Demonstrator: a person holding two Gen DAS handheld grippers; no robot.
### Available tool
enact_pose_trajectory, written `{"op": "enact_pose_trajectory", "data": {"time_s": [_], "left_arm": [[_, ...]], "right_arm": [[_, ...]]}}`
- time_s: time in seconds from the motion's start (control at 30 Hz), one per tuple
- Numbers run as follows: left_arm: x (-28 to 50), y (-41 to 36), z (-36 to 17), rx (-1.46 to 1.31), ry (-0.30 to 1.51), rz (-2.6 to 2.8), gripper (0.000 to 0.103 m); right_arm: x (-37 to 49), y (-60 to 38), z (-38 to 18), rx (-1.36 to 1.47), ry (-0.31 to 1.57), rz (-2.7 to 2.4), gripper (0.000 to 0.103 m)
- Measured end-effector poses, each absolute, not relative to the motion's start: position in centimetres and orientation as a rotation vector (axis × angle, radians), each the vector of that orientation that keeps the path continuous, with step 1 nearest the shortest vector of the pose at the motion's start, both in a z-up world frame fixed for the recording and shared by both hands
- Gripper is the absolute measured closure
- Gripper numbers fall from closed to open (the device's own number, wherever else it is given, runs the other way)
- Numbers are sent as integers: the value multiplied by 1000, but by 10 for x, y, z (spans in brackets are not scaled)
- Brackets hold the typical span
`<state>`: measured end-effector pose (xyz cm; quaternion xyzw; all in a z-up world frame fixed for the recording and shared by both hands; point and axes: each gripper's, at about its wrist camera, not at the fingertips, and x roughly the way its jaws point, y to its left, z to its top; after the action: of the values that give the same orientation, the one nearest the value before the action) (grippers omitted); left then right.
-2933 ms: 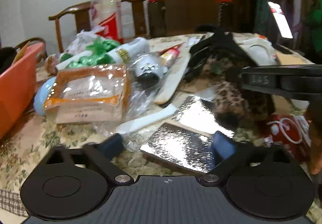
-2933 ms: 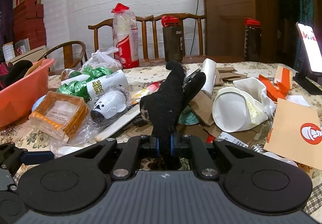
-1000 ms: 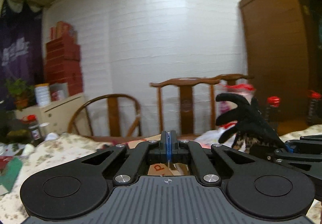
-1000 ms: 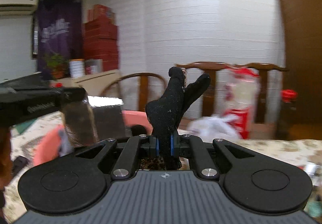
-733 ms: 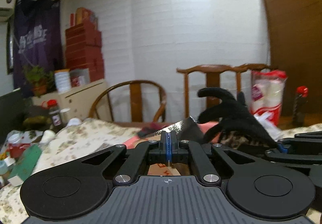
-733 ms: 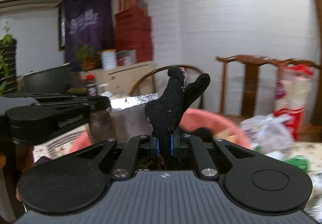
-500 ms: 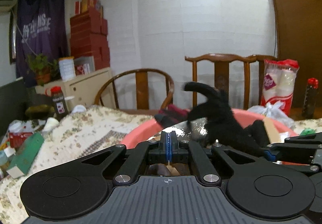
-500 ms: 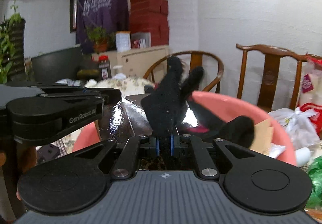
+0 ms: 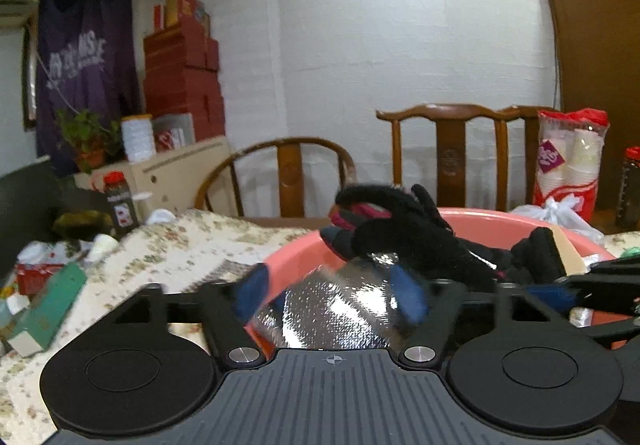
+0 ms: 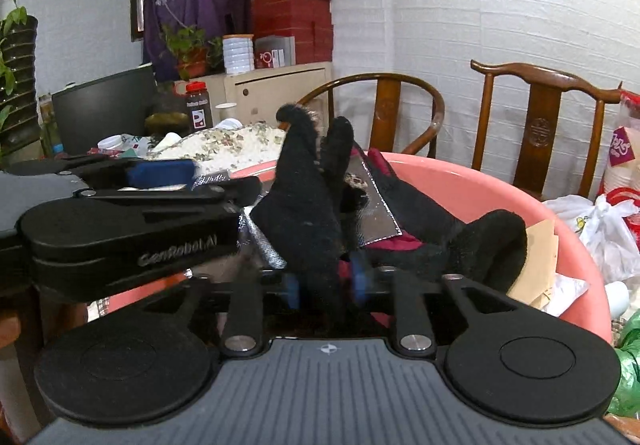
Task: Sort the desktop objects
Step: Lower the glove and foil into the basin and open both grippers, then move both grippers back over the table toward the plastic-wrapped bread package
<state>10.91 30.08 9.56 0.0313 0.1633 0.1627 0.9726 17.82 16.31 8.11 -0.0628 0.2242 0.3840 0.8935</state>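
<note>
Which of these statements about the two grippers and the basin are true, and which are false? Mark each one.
1. The left gripper is open. True.
2. The foil packet lies on the floor. False: it sits over the pink basin.
3. The black glove stands between the right gripper fingers. True.
4. The basin is blue. False: it is pink.
5. A wooden chair stands behind the basin. True.
</note>
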Motion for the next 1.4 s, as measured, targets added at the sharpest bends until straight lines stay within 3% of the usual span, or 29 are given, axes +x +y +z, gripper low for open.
{"op": "enact_pose_trajectory", "data": {"time_s": [0.07, 0.27, 0.4, 0.87, 1.4], "left_arm": [[103, 300, 98, 66, 328, 325, 16], [78, 297, 111, 66, 303, 311, 7], [57, 293, 121, 52, 279, 304, 1], [10, 209, 124, 65, 234, 190, 0], [47, 54, 56, 205, 351, -65, 0]], "right_arm": [[174, 161, 80, -126, 454, 783, 43], [163, 143, 85, -95, 446, 768, 41], [152, 124, 89, -53, 433, 757, 30], [97, 26, 88, 23, 345, 642, 27], [100, -140, 49, 78, 416, 328, 27]]}}
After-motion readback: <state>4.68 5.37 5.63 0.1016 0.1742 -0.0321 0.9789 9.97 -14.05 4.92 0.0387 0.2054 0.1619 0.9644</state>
